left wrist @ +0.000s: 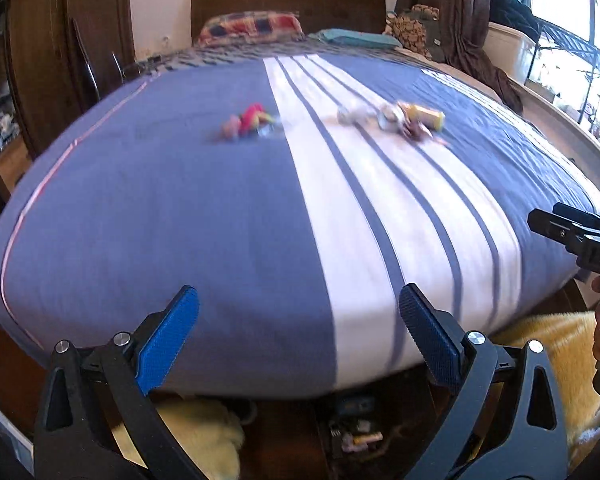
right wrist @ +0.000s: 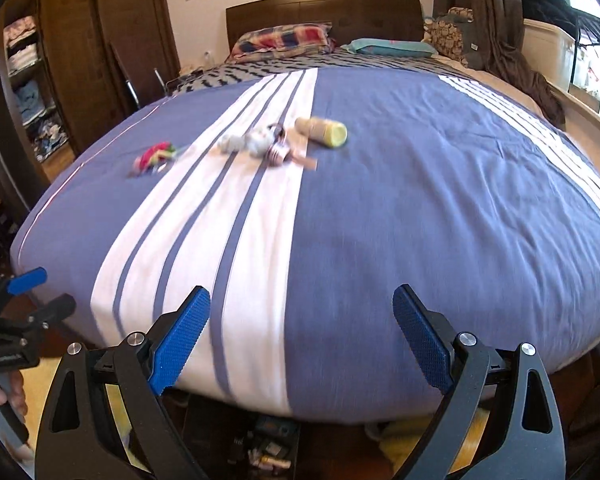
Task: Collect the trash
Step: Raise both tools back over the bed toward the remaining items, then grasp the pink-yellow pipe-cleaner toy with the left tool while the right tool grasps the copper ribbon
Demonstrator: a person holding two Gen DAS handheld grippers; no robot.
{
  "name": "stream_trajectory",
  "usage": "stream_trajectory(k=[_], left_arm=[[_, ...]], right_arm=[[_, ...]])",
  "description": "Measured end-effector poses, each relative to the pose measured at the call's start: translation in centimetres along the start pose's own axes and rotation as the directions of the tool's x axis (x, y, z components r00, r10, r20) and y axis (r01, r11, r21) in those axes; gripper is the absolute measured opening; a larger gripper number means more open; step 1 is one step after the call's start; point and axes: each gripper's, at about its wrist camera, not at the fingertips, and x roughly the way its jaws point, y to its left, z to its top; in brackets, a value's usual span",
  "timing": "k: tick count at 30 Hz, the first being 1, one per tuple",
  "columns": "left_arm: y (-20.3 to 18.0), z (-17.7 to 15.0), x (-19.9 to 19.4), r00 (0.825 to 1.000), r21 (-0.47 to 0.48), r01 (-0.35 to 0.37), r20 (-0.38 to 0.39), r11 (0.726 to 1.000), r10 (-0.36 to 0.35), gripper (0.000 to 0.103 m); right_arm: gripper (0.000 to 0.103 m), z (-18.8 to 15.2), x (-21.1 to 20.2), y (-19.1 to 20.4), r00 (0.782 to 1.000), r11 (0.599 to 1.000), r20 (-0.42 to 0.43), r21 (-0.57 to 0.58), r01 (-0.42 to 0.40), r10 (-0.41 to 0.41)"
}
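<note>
Approach step; nothing collected yet. Left tongs released, empty, at the bed foot. Right tongs likewise. Trash mid-bed: red wrapper at 11 o'clock, crumpled scraps and tube at 12. Next: reach forward and grasp one item.

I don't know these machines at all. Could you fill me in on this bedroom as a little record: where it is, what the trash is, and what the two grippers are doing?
Setting: bed with a blue and white striped cover
Trash near left side: red and pink wrapper bundle
Trash in the middle: crumpled pale scraps
Trash to the right: yellowish tube lying on its side
Left gripper: open, holding nothing, at the foot of the bed
Right gripper: open, holding nothing, beside the left one
Picture quality: blurred, so small pieces are hard to name
</note>
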Motion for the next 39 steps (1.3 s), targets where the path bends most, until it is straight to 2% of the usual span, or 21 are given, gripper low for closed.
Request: stream_trajectory(k=[10,14,16,18,22,25,31,37,39], left_arm=[[2.4,5.7,4.8,0.999,-0.011,-0.048,-0.009,0.999,0.048,0.095],[3.9,8.2,7.2,0.997,-0.03,-0.074,-0.003,0.997,0.073,0.095],[4.8,9.6,8.2,0.997,-0.05,-0.081,0.005,0.995,0.081,0.094],[5.5,10.8,9.0,0.996,-0.059,-0.086,0.014,0.995,0.087,0.092],[6.4,13.0,11.5,0.998,-0.061,-0.065,-0.014,0.996,0.064,0.079],[7.0,14.1,13.3,0.998,-0.069,-0.054,-0.037,0.996,0.051,0.066],[7.9,15.5,15.9,0.997,-0.055,-0.04,-0.067,0.998,0.036,0.049],[7.9,15.6,17.1,0.996,-0.033,0.018,-0.091,0.999,-0.021,0.036],[7.5,15.5,17.4,0.996,-0.022,0.023,-0.091,0.999,-0.025,0.032]], right_arm=[[0.091,5.4,5.2,0.6,1.0,1.0,-0.022,-0.021,-0.011,0.011],[0.079,6.8,7.1,0.9,0.999,0.999,-0.036,-0.026,-0.025,0.025],[0.078,7.6,7.9,1.1,0.999,0.999,-0.039,-0.03,-0.031,0.03],[0.068,8.4,8.6,1.3,0.999,0.999,-0.035,-0.034,-0.038,0.037],[0.067,9.6,10.0,1.9,0.998,0.998,-0.039,-0.039,-0.047,0.045],[0.056,10.3,11.0,2.4,0.997,0.997,-0.05,-0.048,-0.06,0.057],[0.052,11.1,13.0,3.2,0.996,0.996,-0.067,-0.064,-0.059,0.054],[0.033,11.1,14.6,3.5,0.995,0.997,-0.094,-0.07,-0.045,0.039],[0.018,11.0,14.6,3.3,0.995,0.997,-0.091,-0.061,-0.044,0.039]])
